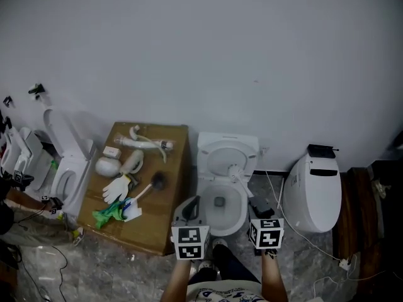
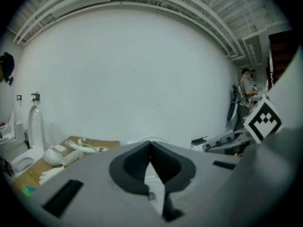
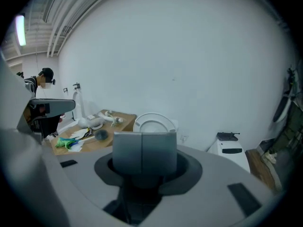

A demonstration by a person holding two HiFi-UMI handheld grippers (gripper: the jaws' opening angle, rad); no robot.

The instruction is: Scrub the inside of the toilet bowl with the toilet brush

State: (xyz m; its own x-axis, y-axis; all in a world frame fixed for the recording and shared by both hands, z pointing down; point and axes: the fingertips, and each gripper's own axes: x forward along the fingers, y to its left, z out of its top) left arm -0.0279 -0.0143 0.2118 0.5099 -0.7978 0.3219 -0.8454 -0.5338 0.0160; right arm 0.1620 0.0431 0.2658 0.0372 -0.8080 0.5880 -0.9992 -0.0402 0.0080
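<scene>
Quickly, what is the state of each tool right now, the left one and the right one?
Left tool: closed, holding nothing.
Right tool: closed, holding nothing.

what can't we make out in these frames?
Toilet bowl inside: both gripper views, blocked by each gripper's own body; head view, too small to judge dirt.
Toilet brush: left gripper view, behind the body of the left gripper.
Green item on the cardboard box: head view, too small to identify.

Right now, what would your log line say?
left gripper: shut, empty | right gripper: shut, empty | toilet brush: lying on cardboard | toilet bowl: lid up
</scene>
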